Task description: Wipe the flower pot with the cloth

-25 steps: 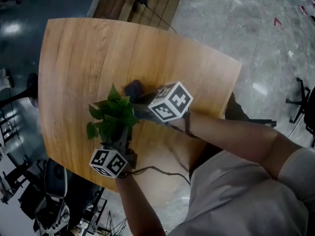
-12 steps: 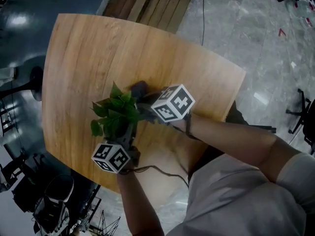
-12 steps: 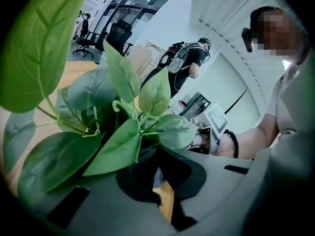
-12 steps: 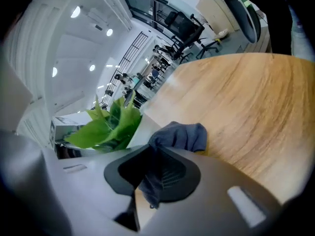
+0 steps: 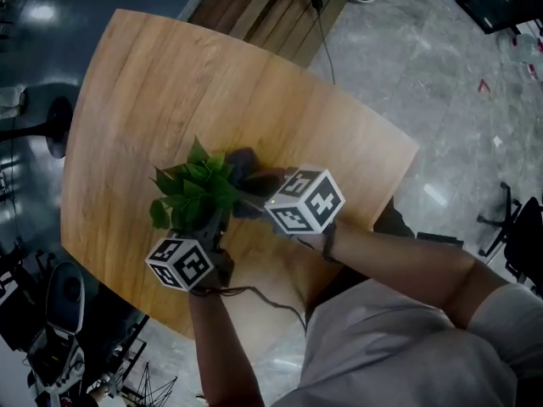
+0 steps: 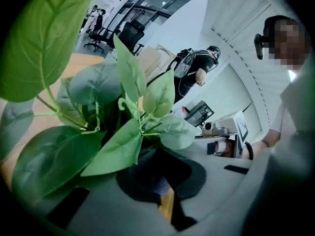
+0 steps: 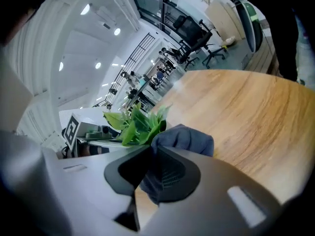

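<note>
A small plant with green leaves [image 5: 191, 195] stands near the middle of the wooden table [image 5: 170, 83]. Its flower pot [image 6: 147, 163] is dark and mostly hidden under the foliage. My left gripper [image 5: 216, 227] reaches in from the near side, and its jaws are shut on the pot just below the leaves [image 6: 123, 141]. My right gripper [image 5: 254, 195] comes from the right, shut on a dark blue cloth [image 5: 242, 164]. The bunched cloth [image 7: 184, 139] is pressed against the pot's far right side, right beside the leaves [image 7: 138, 124].
The table's near edge [image 5: 254, 308] runs just under my forearms. Grey stone floor [image 5: 441, 75] lies to the right, a wooden bench [image 5: 254, 7] beyond the far edge, and dark office chairs [image 5: 59, 329] at lower left. People stand behind [image 6: 194, 73].
The head camera has shifted, so the table sits differently in the picture. Both grippers stay at the plant; the cloth has moved slightly along the pot's side.
</note>
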Tool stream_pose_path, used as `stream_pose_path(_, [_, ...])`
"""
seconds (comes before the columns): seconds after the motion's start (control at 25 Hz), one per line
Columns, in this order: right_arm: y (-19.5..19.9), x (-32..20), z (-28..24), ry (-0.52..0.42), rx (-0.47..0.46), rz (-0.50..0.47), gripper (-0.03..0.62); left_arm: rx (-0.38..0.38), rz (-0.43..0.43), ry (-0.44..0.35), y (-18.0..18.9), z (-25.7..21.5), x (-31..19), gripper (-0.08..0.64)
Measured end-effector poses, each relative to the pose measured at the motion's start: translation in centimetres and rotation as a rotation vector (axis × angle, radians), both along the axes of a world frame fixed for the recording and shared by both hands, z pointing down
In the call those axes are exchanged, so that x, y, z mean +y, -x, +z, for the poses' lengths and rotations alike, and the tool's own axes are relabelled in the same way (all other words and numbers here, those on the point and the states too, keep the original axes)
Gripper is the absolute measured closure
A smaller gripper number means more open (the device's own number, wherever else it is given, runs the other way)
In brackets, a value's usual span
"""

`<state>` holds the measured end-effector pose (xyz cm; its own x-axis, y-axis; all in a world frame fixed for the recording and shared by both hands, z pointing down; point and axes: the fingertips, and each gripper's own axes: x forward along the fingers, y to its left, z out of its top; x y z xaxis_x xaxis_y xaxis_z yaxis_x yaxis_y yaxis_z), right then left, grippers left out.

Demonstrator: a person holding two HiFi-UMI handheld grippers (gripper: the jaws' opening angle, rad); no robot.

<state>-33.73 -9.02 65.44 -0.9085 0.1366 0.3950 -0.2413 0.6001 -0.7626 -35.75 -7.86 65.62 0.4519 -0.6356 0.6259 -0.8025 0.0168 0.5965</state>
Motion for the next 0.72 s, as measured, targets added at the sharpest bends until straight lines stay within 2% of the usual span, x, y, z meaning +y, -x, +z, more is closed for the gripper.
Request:
stream_pose_path(0.12, [0.5,-0.2,1.1,-0.011,0.035,0.009,0.548,0.001,-0.008,0.007,0.0,-0.4,-0.1,0.554])
stream_pose_path(0.36, [0.7,0.2,6.8,0.059,0.11,0.008,0.548,0.007,-0.03,0.011,-1.3,-0.6,-0.4,0.554])
stream_pose_path(0.56, [0.3,1.0,2.8,0.088,0.03,-0.015,0.548,0.017,-0.093,0.014,-0.7,-0.3,-0.6,0.554])
stream_pose_path(0.72, [-0.3,1.5,0.2,0.061,0.009,-0.038,0.548,0.023,-0.157,0.013,-0.2,-0.5,-0.7,0.554])
